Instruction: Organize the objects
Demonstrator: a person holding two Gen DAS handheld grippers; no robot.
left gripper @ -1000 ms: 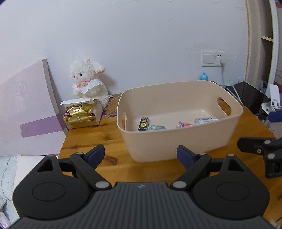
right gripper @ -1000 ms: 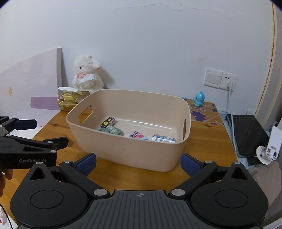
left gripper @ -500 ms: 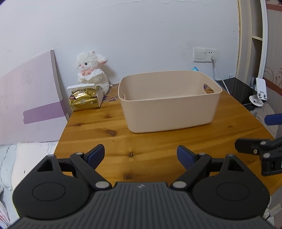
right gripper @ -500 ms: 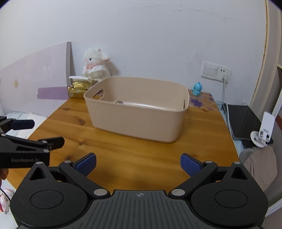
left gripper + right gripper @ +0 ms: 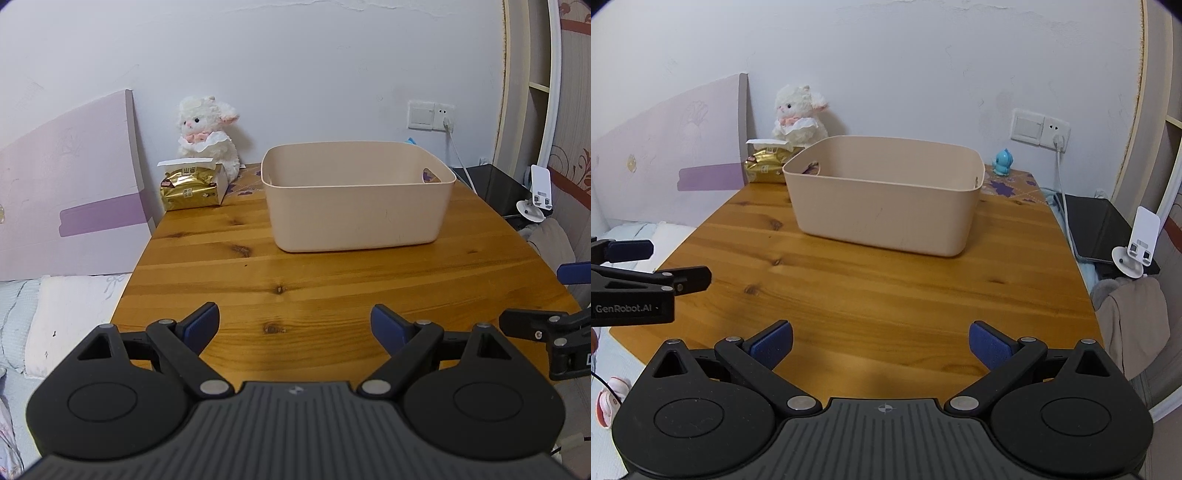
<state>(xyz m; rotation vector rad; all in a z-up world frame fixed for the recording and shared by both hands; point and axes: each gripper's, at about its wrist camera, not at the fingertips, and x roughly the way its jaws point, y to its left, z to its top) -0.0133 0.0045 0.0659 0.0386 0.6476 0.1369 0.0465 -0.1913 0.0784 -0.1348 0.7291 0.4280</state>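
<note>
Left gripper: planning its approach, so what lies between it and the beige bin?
Only bare wooden table between left gripper and beige bin, in both wrist views.

a white plush lamb sits behind a gold tissue pack; blue figurine near the wall socket.

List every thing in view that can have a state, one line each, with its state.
Beige bin: upright on the table, open-topped, contents hidden from here.
Gold tissue pack: opened, a white sheet sticking up.
Plush lamb: sitting upright against the wall.
Wall plug: plugged into the socket.
Left gripper: jaws open, empty.
Right gripper: jaws open, empty.
</note>
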